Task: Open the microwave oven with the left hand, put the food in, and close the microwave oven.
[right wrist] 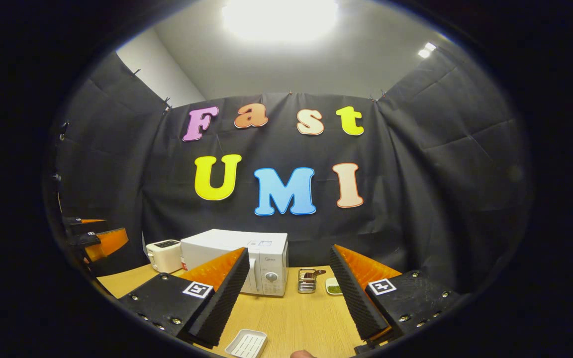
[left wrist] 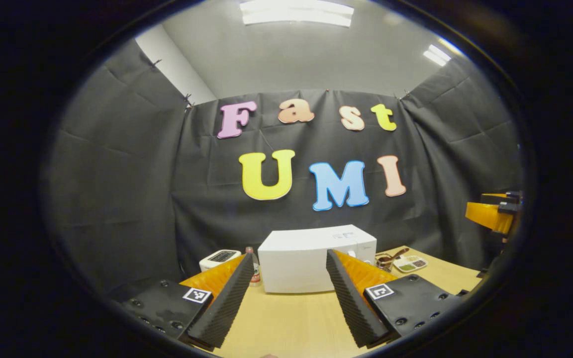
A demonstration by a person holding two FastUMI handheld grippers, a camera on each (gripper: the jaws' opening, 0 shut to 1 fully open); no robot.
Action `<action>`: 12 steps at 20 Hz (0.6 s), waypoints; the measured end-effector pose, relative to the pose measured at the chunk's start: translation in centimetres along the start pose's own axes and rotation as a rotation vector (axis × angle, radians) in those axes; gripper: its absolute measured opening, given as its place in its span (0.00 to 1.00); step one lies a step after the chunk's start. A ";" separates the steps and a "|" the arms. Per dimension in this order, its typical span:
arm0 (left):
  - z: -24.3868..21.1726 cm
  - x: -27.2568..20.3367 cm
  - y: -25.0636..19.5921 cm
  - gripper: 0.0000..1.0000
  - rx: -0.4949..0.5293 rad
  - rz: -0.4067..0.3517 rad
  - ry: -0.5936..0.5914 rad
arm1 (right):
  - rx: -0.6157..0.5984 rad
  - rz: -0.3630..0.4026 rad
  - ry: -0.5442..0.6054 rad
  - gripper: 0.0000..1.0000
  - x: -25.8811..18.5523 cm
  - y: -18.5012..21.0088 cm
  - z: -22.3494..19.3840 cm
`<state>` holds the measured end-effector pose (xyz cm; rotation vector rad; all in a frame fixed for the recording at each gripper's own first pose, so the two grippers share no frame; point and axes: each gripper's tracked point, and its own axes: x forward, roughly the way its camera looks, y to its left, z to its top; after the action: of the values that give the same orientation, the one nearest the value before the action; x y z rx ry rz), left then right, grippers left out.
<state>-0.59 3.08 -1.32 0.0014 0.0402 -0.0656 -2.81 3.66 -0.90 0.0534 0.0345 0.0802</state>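
Observation:
The white microwave (left wrist: 311,263) stands at the back of the wooden table, its door shut, with the knob panel (right wrist: 271,277) on its right side. A small divided dish of food (left wrist: 410,263) lies to the right of the microwave (right wrist: 237,256); the dish (right wrist: 334,287) shows a green portion. My left gripper (left wrist: 289,255) is open and holds nothing, well short of the microwave and facing it. My right gripper (right wrist: 289,251) is also open with nothing in it, above the table's near side. Each gripper shows orange at the edge of the other's view (left wrist: 493,214) (right wrist: 100,241).
A white toaster (right wrist: 166,255) and a small bottle (left wrist: 254,271) stand left of the microwave. A metal wire holder (right wrist: 307,281) sits between microwave and dish. A white ridged tray (right wrist: 246,344) lies near the front edge of the table (right wrist: 296,318).

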 end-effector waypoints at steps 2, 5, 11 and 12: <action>0.0 -0.1 0.5 0.97 -0.005 0.007 -0.011 | -0.005 -0.008 0.001 0.98 0.0 -0.1 0.1; 0.1 0.1 1.0 0.94 0.003 0.013 -0.019 | 0.007 -0.008 0.008 0.98 -0.1 0.2 0.1; 0.2 0.2 3.0 0.99 0.014 0.074 -0.028 | 0.017 -0.025 0.000 0.98 0.1 0.4 0.4; 0.3 0.2 3.1 0.99 0.005 0.075 -0.028 | 0.022 -0.024 0.002 0.98 0.2 0.5 0.4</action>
<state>-0.22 6.17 -1.05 0.0067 0.0118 0.0089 -2.67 4.14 -0.47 0.0751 0.0381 0.0560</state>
